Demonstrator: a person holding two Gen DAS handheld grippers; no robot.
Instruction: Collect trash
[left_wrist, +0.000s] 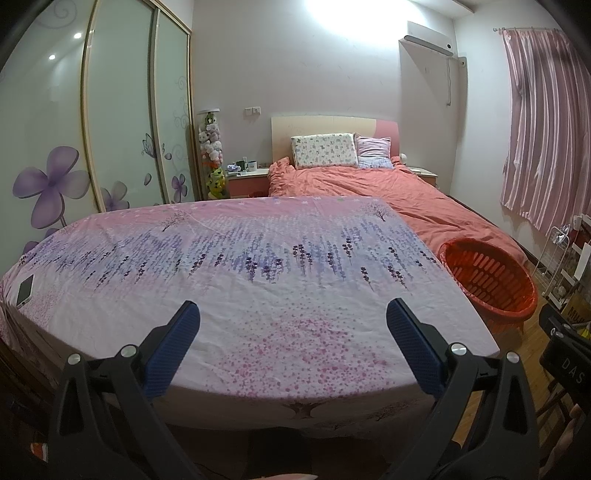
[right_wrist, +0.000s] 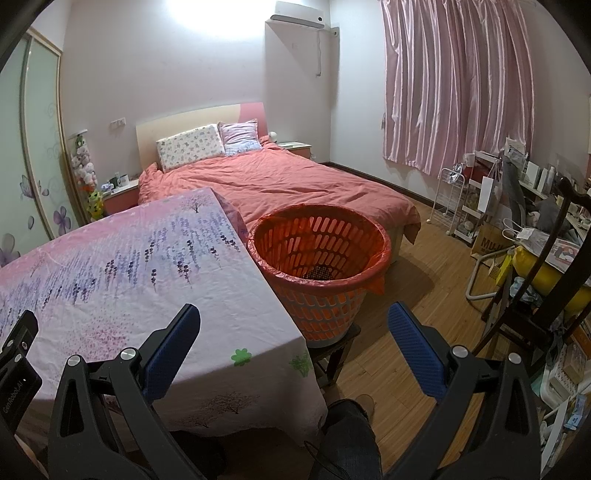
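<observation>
Fingers: left gripper jaws wide apart, nothing between the blue pads. Right gripper same: spread, empty.

Left hangs over the near edge of the table, pointed across the floral cloth toward the bed. Right sits at the table's near right corner, aimed half over the cloth, half over the floor.

Trash: none I can pick out on the cloth in either view. Only loose item up there is a phone, flat at the far left edge, long axis running near-to-far. Not trash by my read. Dark patch visible at the bottom of the bin, can't tell if it's contents or the mesh base.

Bin: orange slotted basket with a red liner, on a low stool, just beside the table's right edge, between table and bed. From the right gripper it's ahead and just past the fingertips; from the left it's far right, well apart. So right hand is the nearer one for any drop.

Judgement: either collection is done or not started. Next pick target probably lies outside these views; clutter at the far right by the curtain is too jumbled to call.

Risk: right gripper swing toward the bin could clip its rim.
</observation>
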